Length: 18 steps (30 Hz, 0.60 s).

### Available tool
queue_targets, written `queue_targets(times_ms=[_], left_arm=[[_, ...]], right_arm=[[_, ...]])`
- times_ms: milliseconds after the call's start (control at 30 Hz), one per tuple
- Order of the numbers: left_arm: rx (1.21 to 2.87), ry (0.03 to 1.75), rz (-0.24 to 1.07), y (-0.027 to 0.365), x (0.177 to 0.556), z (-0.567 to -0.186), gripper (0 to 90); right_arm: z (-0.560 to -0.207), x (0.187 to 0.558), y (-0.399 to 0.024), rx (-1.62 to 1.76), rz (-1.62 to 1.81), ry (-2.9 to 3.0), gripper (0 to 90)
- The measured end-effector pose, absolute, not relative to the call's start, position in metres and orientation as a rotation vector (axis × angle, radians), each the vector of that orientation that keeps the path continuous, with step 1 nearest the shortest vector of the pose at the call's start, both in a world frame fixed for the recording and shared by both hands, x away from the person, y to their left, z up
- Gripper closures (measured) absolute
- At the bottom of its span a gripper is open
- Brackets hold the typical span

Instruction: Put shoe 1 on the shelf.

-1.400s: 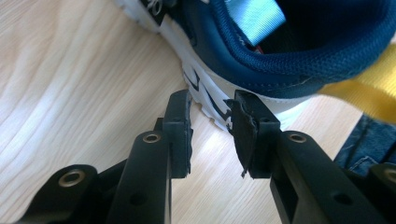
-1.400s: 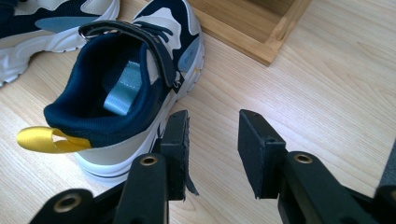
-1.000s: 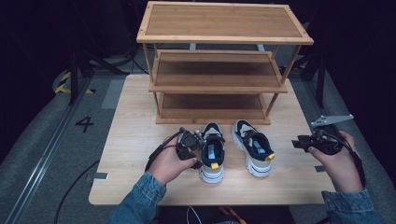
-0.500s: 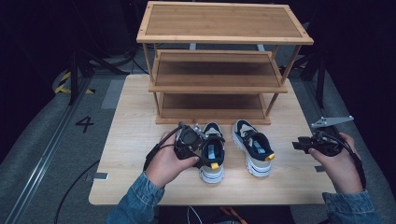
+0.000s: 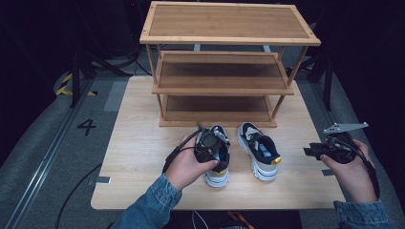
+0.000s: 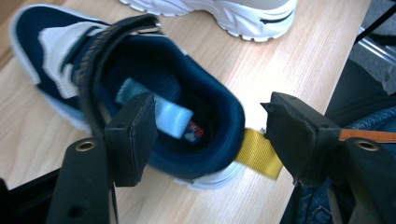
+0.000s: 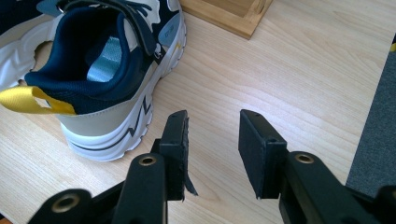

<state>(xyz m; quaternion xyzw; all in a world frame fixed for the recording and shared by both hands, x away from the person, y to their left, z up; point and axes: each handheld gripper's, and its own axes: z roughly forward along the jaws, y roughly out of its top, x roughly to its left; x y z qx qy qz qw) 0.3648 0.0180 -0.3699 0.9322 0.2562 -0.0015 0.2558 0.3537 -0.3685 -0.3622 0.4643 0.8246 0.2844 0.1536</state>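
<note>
The left gripper [image 5: 210,149] sits over the heel of the left shoe [image 5: 217,157], at about 7 o'clock from the bench centre. In the left gripper view its jaws stand wide apart: one pad [image 6: 133,135] is inside the shoe opening, the other outside behind the heel, next to the yellow heel loop [image 6: 259,154]. The jaws straddle the heel collar but do not clamp it.

The right gripper [image 5: 317,151] is held above the right edge of the bench [image 5: 138,143], at about 4 o'clock. In the right gripper view [image 7: 212,149] its jaws are open and empty, over bare wood just beside the right shoe [image 7: 100,70].

Surroundings: a three-tier wooden shoe rack [image 5: 224,67] stands at 12 o'clock, its base close in front of both shoe toes. The right shoe [image 5: 259,150] lies parallel to the left shoe, with a narrow gap between them.

Clearances: open bench surface lies at 9 o'clock of the left shoe and at 6 o'clock, toward the near edge. The heels are near the front edge. Grey floor [image 5: 43,157] borders the bench on both sides.

Shoe appearance: navy upper with white and beige panels, white chunky sole, strap closure, pale blue insole label, yellow heel loop.
</note>
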Motion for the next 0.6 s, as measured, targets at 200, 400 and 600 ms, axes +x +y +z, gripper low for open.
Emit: queue_targets(times_ms=[200,400,600], left_arm=[[2.608,0.663,-0.018,0.000,0.367,-0.384,37.7],[2.685,0.664,-0.030,-0.008,0.370,-0.399,46.6],[2.707,0.665,-0.079,-0.011,0.372,-0.408,54.9]], right_arm=[[-0.364,0.352,-0.368,1.339,0.804,2.370,64.4],[-0.366,0.352,-0.369,1.341,0.802,2.370,64.1],[-0.366,0.352,-0.367,1.338,0.803,2.376,64.0]])
